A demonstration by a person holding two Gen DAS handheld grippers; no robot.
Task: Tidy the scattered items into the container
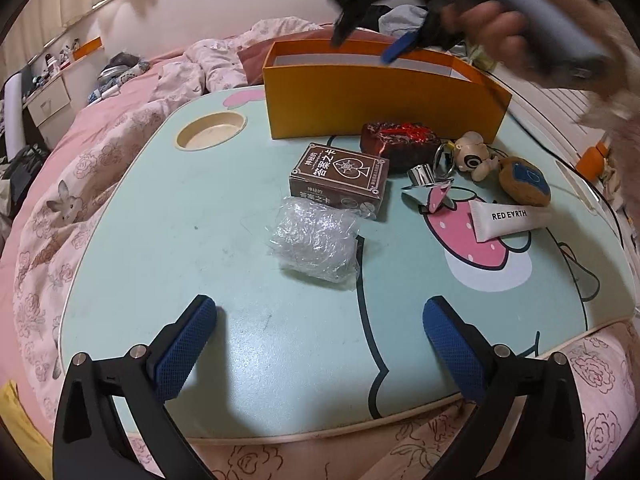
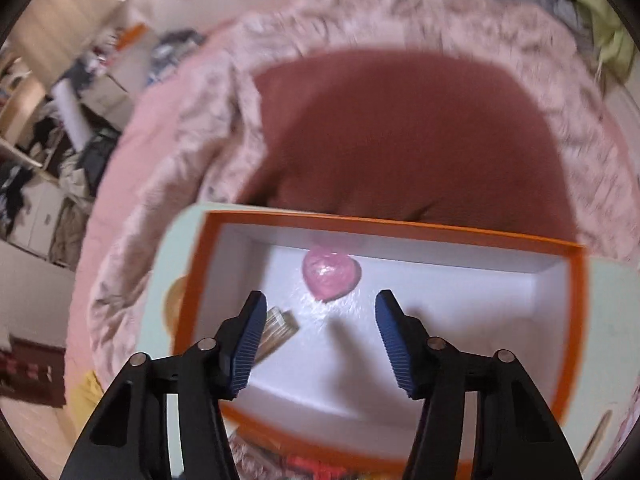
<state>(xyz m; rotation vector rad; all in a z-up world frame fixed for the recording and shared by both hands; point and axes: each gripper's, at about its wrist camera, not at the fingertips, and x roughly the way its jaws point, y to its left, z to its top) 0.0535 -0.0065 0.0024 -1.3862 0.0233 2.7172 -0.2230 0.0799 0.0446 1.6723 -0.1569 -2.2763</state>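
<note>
An orange box [image 1: 380, 100] with a white inside stands at the back of the mint lap table [image 1: 160, 240]. In front of it lie a clear crumpled plastic bag [image 1: 316, 240], a brown card box [image 1: 340, 180], a dark red block [image 1: 400, 140], a chrome piece [image 1: 428, 188], a small toy on a ring [image 1: 472, 154], a brown plush [image 1: 524, 182] and a white tube [image 1: 508, 220]. My left gripper [image 1: 320, 308] stands wide open just short of the bag, holding nothing. My right gripper [image 2: 320, 298] hangs open over the orange box [image 2: 400, 226], where a wrapped pink heart [image 2: 331, 276] and a small clear item [image 2: 280, 328] lie.
The table rests on a bed with pink flowered bedding [image 1: 80, 200]. A round cup recess [image 1: 211, 130] sits at the table's back left. A dark red pillow [image 2: 400, 140] lies behind the box. A hand [image 1: 500, 20] holds the blurred right gripper above the box.
</note>
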